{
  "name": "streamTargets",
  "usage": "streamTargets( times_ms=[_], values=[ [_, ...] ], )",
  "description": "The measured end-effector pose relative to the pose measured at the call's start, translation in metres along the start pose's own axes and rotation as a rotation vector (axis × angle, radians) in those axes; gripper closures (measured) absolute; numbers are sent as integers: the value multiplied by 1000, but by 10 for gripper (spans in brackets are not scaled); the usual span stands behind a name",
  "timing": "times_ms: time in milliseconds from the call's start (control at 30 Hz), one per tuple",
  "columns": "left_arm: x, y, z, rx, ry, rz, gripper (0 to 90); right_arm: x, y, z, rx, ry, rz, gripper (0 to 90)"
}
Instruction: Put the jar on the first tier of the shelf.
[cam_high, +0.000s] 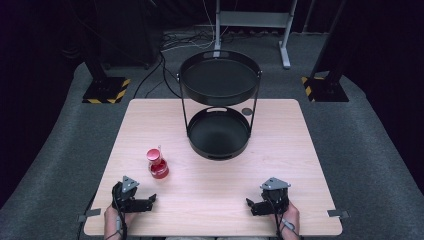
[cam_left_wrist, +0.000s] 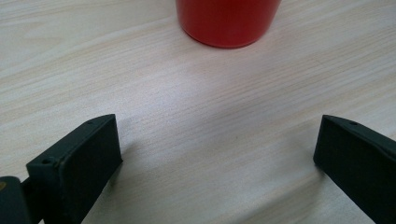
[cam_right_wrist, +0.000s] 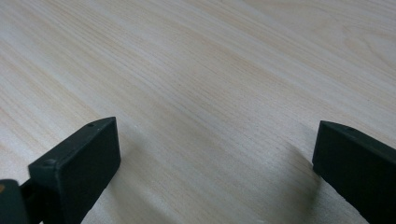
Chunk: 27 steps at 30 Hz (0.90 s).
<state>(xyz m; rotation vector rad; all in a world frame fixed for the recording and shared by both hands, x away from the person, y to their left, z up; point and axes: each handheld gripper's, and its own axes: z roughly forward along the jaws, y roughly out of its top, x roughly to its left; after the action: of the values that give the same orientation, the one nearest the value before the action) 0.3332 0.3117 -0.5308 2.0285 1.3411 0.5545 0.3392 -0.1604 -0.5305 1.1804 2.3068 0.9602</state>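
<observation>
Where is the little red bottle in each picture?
High view: the red bottle stands on the table's left half, just ahead of the left gripper.
Left gripper view: its red base is at the top middle, ahead of the open jaws.
Right gripper view: bare wood between the jaws, no bottle.
Shared landmark: the pale wooden table.

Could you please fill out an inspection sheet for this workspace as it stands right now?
Surface: light wooden table, bare between the tongs.
Job's things: red flask upright, front left; black two-tier round tray stand at the far middle, both trays empty.
Clutter: small dark disc beside the stand.
Grippers: left tongs and right tongs open, low over the near edge, holding nothing.
Cables: loose cables on the floor behind.
Surroundings: grey carpet, hazard-striped bases.
</observation>
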Motion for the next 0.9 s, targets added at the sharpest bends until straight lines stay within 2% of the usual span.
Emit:
streamTargets(
  times_ms=[200,400,567,900],
  values=[
    [-2,0,-3,-10,7,-5,0,0,0,0,0,-1,0,0],
    [-4,1,-8,-56,6,-20,0,0,0,0,0,1,0,1],
    [-5,4,-13,-93,6,-8,0,0,0,0,1,2,2,0],
    [-4,11,-22,-158,7,-20,0,-1,0,1,4,14,4,3]
  ],
)
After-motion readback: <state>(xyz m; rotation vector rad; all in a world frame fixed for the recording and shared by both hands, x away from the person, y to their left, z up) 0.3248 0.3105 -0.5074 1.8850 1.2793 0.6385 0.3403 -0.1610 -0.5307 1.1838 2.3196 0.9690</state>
